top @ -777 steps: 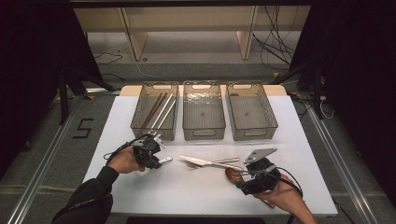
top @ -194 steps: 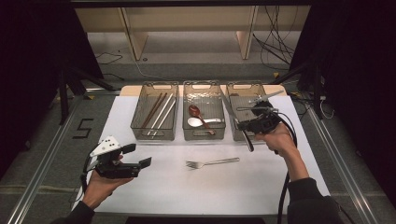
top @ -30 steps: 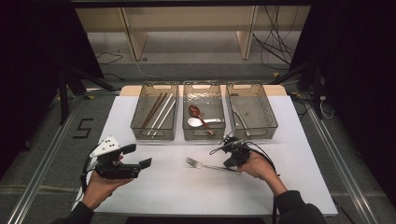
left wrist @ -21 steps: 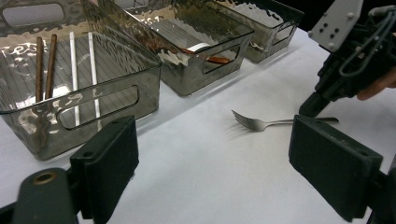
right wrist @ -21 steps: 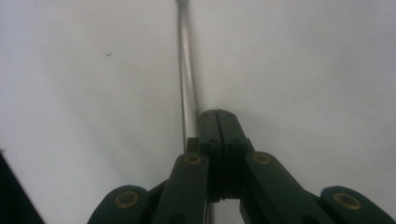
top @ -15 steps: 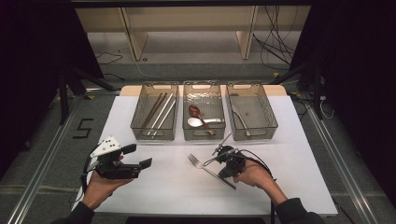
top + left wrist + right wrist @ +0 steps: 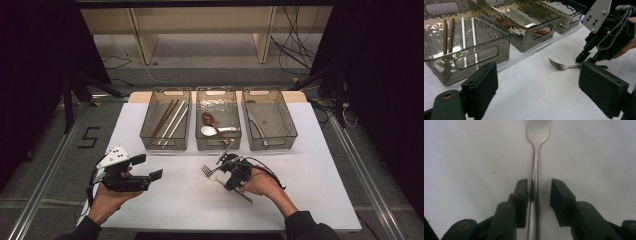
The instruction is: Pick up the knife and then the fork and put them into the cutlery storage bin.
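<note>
A white table (image 7: pixel 165 210) is seen from above, and three clear smoked bins are set in a row beyond both grippers. The left bin (image 7: pixel 150 135) lies straight ahead of the left gripper and is loaded with brown and white chopsticks (image 7: pixel 170 120). The middle bin (image 7: pixel 216 142), just beyond the right gripper, is occupied by two spoons (image 7: pixel 212 127). The right bin (image 7: pixel 287 130) is placed ahead and to the outer side of the right gripper.

The left gripper (image 7: pixel 155 175) is held level above the near left part of the table, well apart from the fork. Its jaws are spread wide and nothing is held between them.

The right gripper (image 7: pixel 220 165) is lowered over the fork (image 7: pixel 535 182), which lies flat on the table. Its jaws have just been opening. The fork's handle is straddled by them, close against one pad and clear of the other, so the fork is released. The tines are pointed away from the gripper.
</note>
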A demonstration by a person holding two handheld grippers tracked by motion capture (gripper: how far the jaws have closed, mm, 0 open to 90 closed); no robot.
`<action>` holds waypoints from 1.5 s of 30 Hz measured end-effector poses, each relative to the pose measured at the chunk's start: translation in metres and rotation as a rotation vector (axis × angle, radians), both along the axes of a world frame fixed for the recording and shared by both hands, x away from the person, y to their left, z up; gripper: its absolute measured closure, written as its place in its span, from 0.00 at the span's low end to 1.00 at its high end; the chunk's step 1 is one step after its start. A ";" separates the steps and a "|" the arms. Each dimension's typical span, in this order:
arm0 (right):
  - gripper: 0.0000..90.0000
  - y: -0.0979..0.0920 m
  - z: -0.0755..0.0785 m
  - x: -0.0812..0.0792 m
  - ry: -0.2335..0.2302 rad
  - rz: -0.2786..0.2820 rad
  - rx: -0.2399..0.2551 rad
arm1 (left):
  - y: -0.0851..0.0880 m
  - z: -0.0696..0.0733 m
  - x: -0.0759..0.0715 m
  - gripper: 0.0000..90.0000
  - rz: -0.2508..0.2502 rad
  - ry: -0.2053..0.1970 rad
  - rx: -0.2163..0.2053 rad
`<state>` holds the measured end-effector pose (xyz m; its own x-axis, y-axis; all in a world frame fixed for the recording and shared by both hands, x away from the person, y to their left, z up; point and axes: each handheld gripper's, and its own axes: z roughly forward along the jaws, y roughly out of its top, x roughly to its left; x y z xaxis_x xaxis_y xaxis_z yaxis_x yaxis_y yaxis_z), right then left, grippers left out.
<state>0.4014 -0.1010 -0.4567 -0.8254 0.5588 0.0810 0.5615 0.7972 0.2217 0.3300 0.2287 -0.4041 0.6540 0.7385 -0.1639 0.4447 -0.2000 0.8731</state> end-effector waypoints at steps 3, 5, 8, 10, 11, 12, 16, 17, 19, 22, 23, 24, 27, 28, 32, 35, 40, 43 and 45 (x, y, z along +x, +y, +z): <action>0.79 0.001 0.000 0.000 -0.007 0.008 -0.007 | 0.000 0.000 0.000 0.17 0.001 0.001 0.000; 0.80 0.002 0.000 0.001 -0.001 0.005 -0.013 | 0.000 0.000 0.000 0.17 -0.003 0.001 0.005; 0.81 0.004 0.000 0.002 -0.003 0.021 -0.022 | 0.000 0.000 0.000 0.17 -0.003 0.002 0.005; 0.83 0.005 0.000 0.002 -0.002 0.025 -0.034 | 0.000 0.000 0.000 0.17 -0.002 0.002 0.006; 0.83 0.006 0.000 0.002 -0.003 0.022 -0.034 | 0.000 0.000 0.000 0.17 -0.002 0.001 0.006; 0.83 0.007 0.000 0.002 -0.003 0.022 -0.037 | 0.000 0.000 0.000 0.17 -0.002 0.001 0.005; 0.88 0.009 0.000 0.004 -0.007 0.027 -0.055 | -0.001 -0.001 0.000 0.17 -0.004 0.001 0.008; 0.89 0.009 0.000 0.004 -0.008 0.024 -0.058 | -0.001 -0.001 0.000 0.17 -0.004 0.001 0.009; 0.91 0.010 0.000 0.004 -0.008 0.021 -0.065 | 0.000 -0.001 0.000 0.17 -0.004 0.001 0.008; 0.93 0.010 0.000 0.005 -0.002 0.027 -0.073 | 0.000 -0.001 0.000 0.17 -0.002 0.002 0.006; 0.93 0.011 0.000 0.006 -0.002 0.029 -0.073 | 0.000 -0.001 0.000 0.17 -0.002 0.002 0.006; 0.93 0.011 0.000 0.006 -0.002 0.030 -0.071 | 0.000 -0.001 0.000 0.17 -0.002 0.001 0.006; 0.94 0.011 0.000 0.006 -0.006 0.039 -0.077 | 0.000 0.000 0.000 0.17 -0.003 0.001 0.006; 0.94 0.011 0.000 0.005 -0.008 0.038 -0.078 | 0.000 0.000 0.000 0.17 -0.004 0.001 0.005; 0.94 0.010 0.000 0.006 -0.004 0.044 -0.069 | 0.000 0.000 0.000 0.17 -0.003 0.000 0.005; 0.94 0.008 0.001 0.007 -0.006 0.054 -0.065 | 0.000 0.000 0.000 0.17 0.000 -0.001 -0.001; 0.94 0.004 0.002 0.008 -0.010 0.033 -0.040 | 0.000 0.000 0.000 0.17 -0.001 -0.001 -0.001; 0.95 0.000 0.007 0.009 -0.009 0.018 -0.018 | 0.000 0.000 0.000 0.17 -0.004 -0.001 0.004; 0.94 -0.003 0.010 0.009 -0.010 0.009 0.001 | 0.000 0.000 0.000 0.17 -0.004 -0.002 0.005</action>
